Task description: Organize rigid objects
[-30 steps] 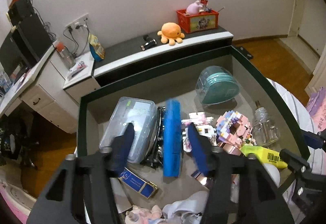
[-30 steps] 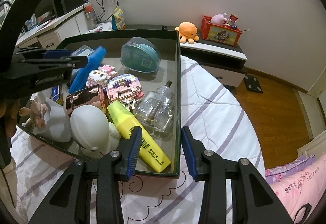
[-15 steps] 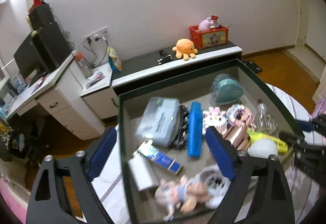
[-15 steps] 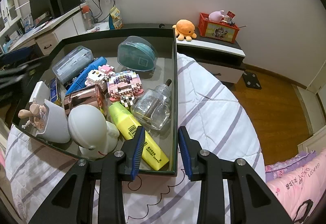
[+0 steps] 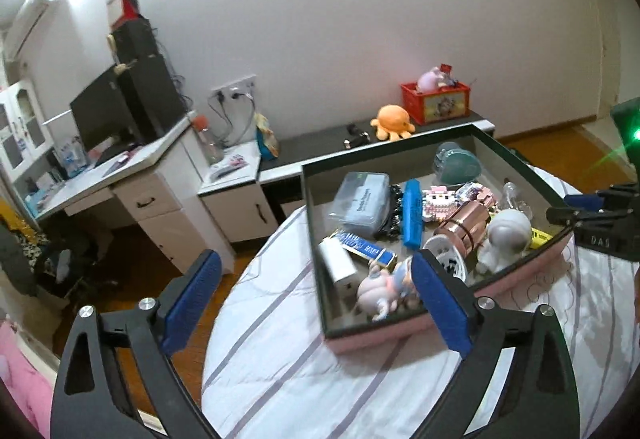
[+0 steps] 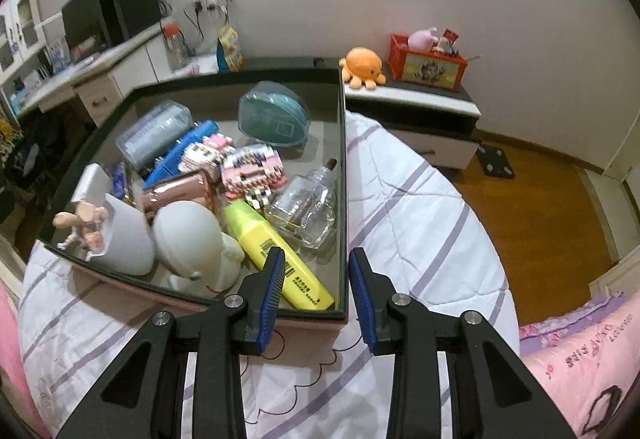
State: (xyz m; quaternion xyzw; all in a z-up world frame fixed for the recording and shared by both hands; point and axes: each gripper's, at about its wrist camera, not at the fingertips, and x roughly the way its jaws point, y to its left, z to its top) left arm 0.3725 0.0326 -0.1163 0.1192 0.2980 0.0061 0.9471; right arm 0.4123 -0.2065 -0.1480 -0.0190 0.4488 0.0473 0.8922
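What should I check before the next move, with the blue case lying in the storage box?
1. Left gripper empty: ok; its jaws have just been opening, nothing between them.
2. Blue case lying inside storage box: ok.
3. Right gripper clamping the box corner: cannot tell; narrow jaws straddle its wall.
4. Level seat of storage box on striped bedspread: ok.
5. Yellow highlighter clear of right gripper's finger: cannot tell.
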